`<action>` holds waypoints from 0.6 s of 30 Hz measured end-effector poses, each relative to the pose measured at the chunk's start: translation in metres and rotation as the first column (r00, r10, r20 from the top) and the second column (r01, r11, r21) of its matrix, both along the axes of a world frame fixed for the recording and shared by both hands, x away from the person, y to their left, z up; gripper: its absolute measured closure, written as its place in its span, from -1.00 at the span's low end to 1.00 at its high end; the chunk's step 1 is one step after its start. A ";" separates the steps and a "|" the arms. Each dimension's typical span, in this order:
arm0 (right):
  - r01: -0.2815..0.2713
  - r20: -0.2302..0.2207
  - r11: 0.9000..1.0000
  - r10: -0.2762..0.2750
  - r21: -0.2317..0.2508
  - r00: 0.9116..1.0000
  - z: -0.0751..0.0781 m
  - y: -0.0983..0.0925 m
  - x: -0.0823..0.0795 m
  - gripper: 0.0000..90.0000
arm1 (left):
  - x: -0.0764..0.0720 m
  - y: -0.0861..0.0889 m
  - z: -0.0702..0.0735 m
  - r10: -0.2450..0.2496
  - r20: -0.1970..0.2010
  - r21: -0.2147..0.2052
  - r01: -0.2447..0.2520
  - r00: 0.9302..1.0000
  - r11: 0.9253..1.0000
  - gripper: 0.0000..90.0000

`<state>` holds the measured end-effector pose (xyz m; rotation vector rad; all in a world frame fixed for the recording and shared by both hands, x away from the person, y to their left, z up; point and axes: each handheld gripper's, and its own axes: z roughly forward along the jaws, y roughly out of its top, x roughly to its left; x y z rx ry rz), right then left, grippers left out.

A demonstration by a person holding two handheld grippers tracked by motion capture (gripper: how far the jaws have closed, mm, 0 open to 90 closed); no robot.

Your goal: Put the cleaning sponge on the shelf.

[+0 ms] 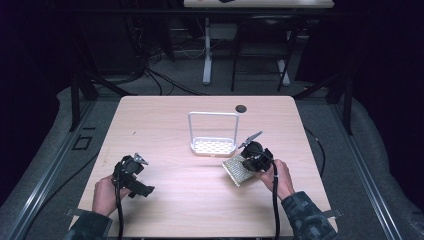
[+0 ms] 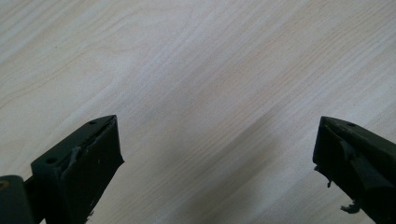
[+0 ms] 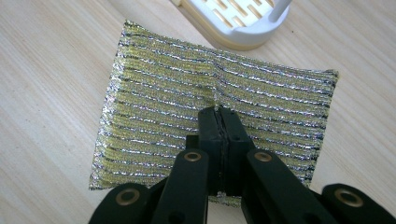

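Right gripper view gives the best look at the yellow and silver metallic-thread scouring pad (image 3: 215, 121): a flat rectangle, ribbed in shiny stripes, lying on the pale wood-grain surface (image 3: 51, 84). The right claw (image 3: 218, 114) has its black jaws pinched together on a little pucker near the pad's middle. Just past the pad sits the white plastic slotted rack (image 3: 238, 21), rounded corners, touching or nearly touching the pad's far edge, can't tell which.

High view shows what that one doesn't: the rack (image 1: 213, 145) has a tall hoop handle and sits mid-surface, with the pad (image 1: 238, 169) toward the right edge. The left claw (image 1: 142, 190) hangs near the left front corner.

Left gripper view: jaws spread wide, nothing between them but bare wood grain.
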<state>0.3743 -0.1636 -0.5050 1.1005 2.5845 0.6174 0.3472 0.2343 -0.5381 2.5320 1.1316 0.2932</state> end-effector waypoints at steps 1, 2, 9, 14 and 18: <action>-0.009 0.005 1.000 0.009 -0.001 1.000 0.000 0.002 -0.001 1.00 | 0.000 0.000 0.000 -0.002 -0.001 -0.004 0.002 1.000 1.000 -0.96; -0.009 0.005 1.000 0.009 -0.001 1.000 0.000 0.002 -0.001 1.00 | 0.000 0.000 0.000 -0.002 -0.001 -0.004 0.002 1.000 1.000 -0.96; -0.033 0.016 0.999 0.033 -0.003 0.999 0.003 0.007 -0.004 1.00 | 0.000 0.000 0.000 -0.001 0.001 -0.001 0.001 1.000 1.000 -0.96; -0.040 0.014 0.999 0.040 -0.011 0.999 0.005 0.009 -0.005 1.00 | 0.000 0.000 0.000 -0.004 0.000 -0.001 0.004 1.000 1.000 -0.96; -0.046 0.027 0.999 0.046 -0.004 0.999 0.005 0.010 -0.006 1.00 | 0.000 -0.001 0.000 -0.004 0.000 0.002 0.004 1.000 1.000 -0.96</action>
